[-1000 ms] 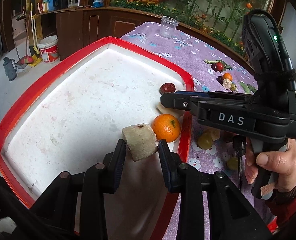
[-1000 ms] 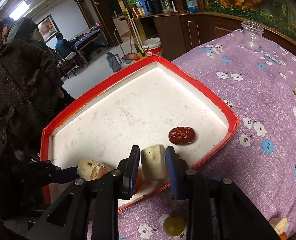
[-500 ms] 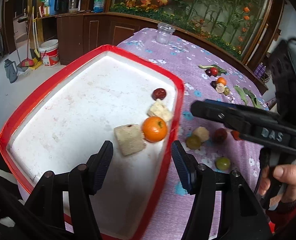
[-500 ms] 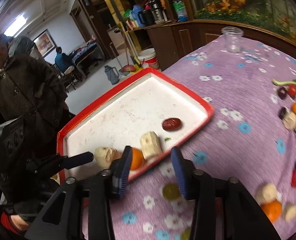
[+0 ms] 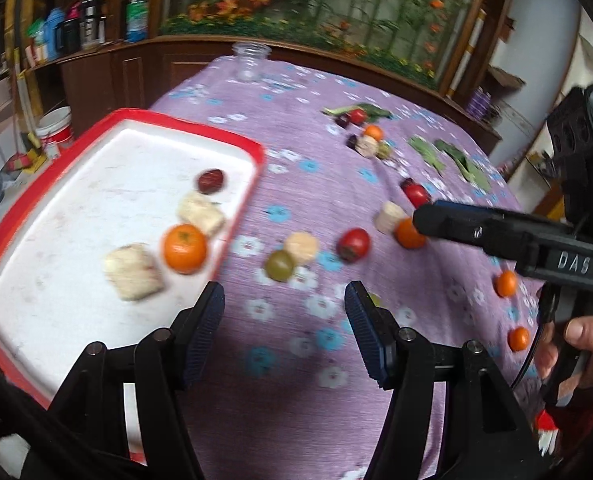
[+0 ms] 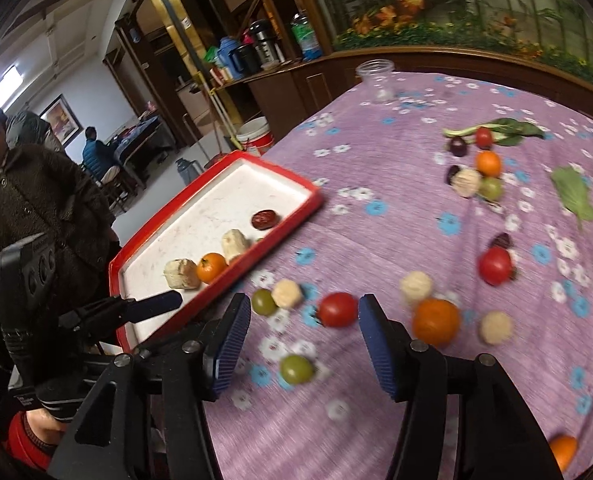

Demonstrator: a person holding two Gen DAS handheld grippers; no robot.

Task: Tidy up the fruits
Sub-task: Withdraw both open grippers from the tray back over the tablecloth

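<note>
A red-rimmed white tray (image 5: 56, 216) (image 6: 288, 176) holds two pale cut chunks (image 5: 134, 272) (image 5: 200, 212), an orange (image 5: 185, 248) (image 6: 211, 267) and a dark red date (image 5: 210, 181) (image 6: 263, 220). My left gripper (image 5: 284, 312) is open and empty above the purple cloth, just right of the tray's corner. My right gripper (image 6: 304, 332) is open and empty over a red tomato (image 6: 337, 309) and a green fruit (image 6: 296, 368). Loose on the cloth lie a green fruit (image 5: 280, 265), a pale chunk (image 5: 301, 246), a tomato (image 5: 353, 244) and an orange (image 6: 435, 322).
More fruits and green leaves (image 6: 574, 196) lie farther back on the flowered purple tablecloth (image 5: 316, 152). A clear plastic cup (image 6: 376, 80) stands at the far edge. A person in a dark coat (image 6: 20, 200) stands left of the tray.
Both grippers opened, left their pale chunks in the tray, and pulled back to the right over the cloth.
</note>
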